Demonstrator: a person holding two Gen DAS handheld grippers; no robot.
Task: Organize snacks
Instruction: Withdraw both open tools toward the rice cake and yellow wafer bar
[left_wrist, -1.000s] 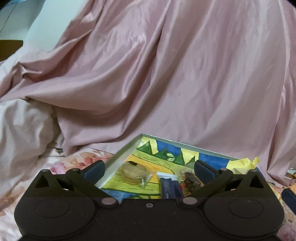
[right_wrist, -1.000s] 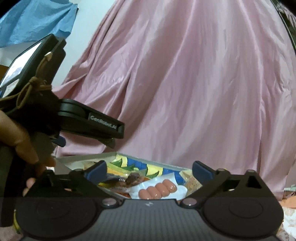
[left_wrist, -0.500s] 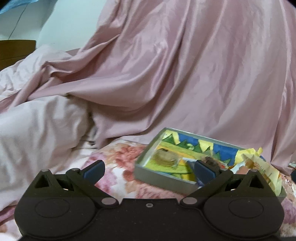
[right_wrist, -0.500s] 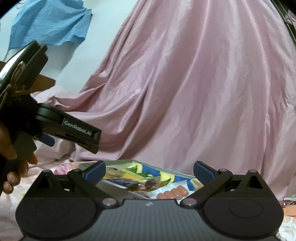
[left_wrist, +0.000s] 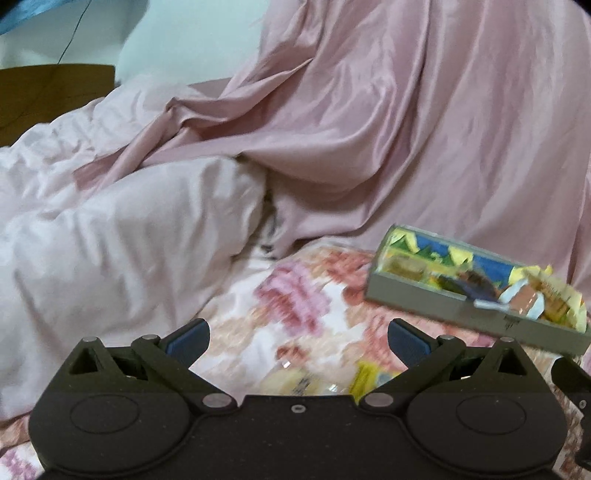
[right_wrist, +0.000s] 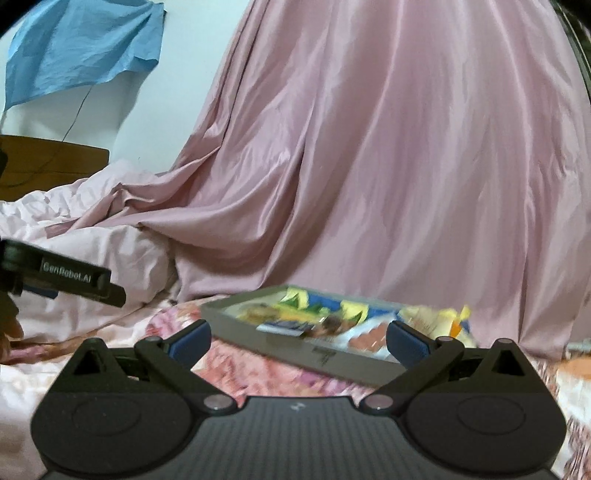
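Note:
A grey tray (left_wrist: 413, 295) with a bright painted lining lies on the floral bedsheet, holding several wrapped snacks. In the left wrist view it sits to the right of and beyond my left gripper (left_wrist: 297, 338), which is open with nothing in it. Blurred yellow snack packets (left_wrist: 295, 380) lie on the sheet just below its fingers. In the right wrist view the tray (right_wrist: 258, 334) is directly ahead of my right gripper (right_wrist: 297, 338), also open and holding nothing. The left gripper's body (right_wrist: 74, 278) shows at the left edge there.
A pink satin sheet (right_wrist: 369, 166) hangs behind the tray. A pale pink duvet (left_wrist: 110, 240) is heaped to the left. A wooden headboard (right_wrist: 48, 162) and blue cloth (right_wrist: 81, 44) are at the far left. An orange packet (right_wrist: 576, 369) lies at the right edge.
Both grippers have pulled back and swung left away from the tray, which now looks smaller and farther right. The left gripper has dropped lower in the right wrist view. Both stay open.

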